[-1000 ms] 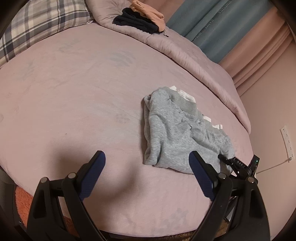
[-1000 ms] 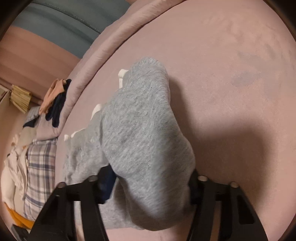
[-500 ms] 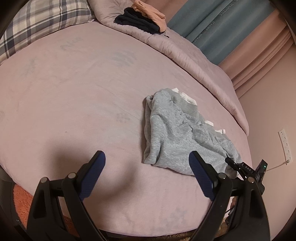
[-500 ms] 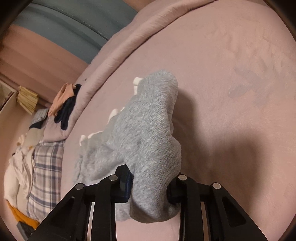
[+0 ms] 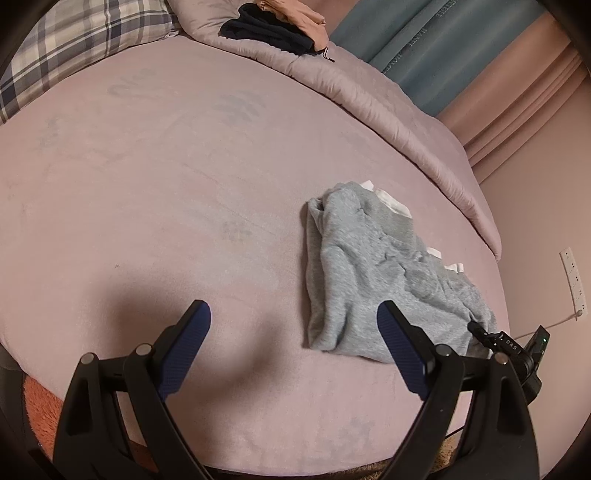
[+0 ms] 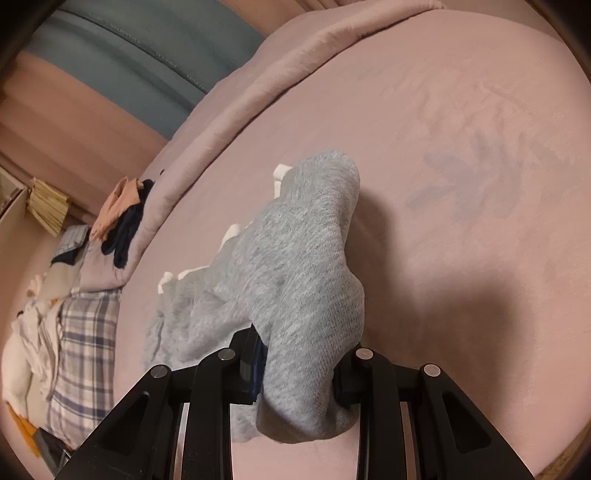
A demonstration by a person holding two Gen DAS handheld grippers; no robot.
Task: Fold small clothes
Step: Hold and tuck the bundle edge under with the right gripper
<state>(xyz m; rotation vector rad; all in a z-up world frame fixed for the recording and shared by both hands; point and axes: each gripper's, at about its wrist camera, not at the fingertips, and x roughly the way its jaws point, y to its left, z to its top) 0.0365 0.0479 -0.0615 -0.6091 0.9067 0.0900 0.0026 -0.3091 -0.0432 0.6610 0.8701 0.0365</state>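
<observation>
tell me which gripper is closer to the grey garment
Right. The right gripper is shut on a bunched edge of the grey garment, lifting it off the bed. The left gripper hangs open beside the garment, not touching it.

Bed [image 5: 155, 192]: pink plush cover fills most of my left view, with brushed marks in the nap.
Grey garment [image 5: 373, 273]: lies crumpled on it at right of centre, white trim at its upper edge.
Duvet [image 5: 373, 96]: bunched along the upper right edge.
Plaid pillow [image 5: 74, 48]: upper left corner.
Dark and peach clothes [image 5: 273, 26]: on the duvet, top centre.
</observation>
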